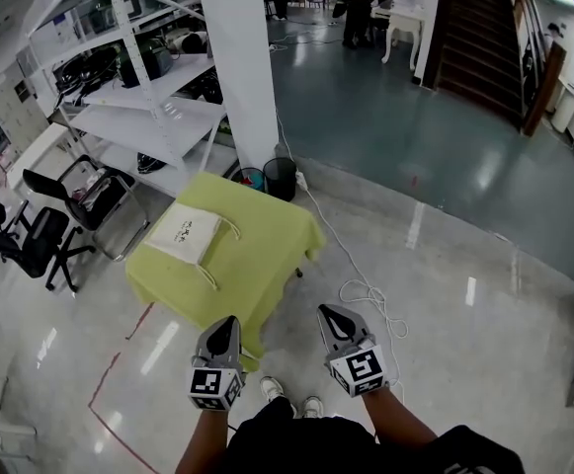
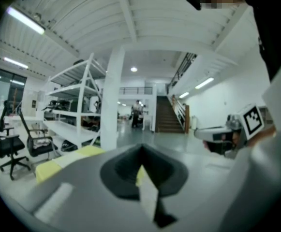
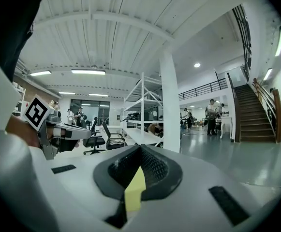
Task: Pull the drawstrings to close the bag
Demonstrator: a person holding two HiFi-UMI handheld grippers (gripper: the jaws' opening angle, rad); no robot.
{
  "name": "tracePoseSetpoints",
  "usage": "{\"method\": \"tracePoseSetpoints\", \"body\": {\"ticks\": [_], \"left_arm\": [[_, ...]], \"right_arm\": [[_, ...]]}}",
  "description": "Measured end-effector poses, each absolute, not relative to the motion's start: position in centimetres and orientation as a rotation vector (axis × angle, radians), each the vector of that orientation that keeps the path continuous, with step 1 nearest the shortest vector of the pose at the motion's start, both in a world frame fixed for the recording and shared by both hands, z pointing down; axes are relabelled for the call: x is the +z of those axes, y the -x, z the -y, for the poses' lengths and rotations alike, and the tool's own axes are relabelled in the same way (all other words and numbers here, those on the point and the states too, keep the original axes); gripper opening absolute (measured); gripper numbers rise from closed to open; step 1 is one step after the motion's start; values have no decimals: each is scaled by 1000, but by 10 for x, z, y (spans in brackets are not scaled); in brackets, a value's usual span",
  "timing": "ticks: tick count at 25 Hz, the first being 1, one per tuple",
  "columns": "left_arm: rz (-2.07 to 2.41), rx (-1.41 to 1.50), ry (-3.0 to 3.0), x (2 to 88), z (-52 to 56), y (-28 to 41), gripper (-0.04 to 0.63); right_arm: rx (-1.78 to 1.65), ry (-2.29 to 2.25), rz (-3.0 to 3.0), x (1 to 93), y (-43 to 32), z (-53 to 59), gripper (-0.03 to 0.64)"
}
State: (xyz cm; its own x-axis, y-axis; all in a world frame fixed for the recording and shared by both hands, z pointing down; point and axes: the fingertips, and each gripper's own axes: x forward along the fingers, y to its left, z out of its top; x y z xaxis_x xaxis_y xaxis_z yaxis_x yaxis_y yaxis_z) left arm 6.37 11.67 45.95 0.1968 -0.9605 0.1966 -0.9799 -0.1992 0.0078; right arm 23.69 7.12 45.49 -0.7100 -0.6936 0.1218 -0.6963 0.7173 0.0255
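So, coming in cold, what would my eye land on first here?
A small table under a yellow-green cloth stands mid-floor, with a white fabric drawstring bag lying on its left part. Nearest the camera, the grey hand-held left gripper and right gripper point towards it, jaws shut on nothing. A white square pillar rises behind the table.

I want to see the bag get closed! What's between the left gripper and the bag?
Head view: only yellow-green tablecloth and a loose drawstring lie between the left gripper and the bag.
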Motion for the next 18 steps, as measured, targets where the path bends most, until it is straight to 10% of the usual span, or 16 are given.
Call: {"method": "tracePoseSetpoints", "body": {"ticks": [18], "left_arm": [[1977, 177, -2136, 499, -23, 48, 3]], "right_arm": [[9, -952, 2801, 460, -122, 46, -9]]}}
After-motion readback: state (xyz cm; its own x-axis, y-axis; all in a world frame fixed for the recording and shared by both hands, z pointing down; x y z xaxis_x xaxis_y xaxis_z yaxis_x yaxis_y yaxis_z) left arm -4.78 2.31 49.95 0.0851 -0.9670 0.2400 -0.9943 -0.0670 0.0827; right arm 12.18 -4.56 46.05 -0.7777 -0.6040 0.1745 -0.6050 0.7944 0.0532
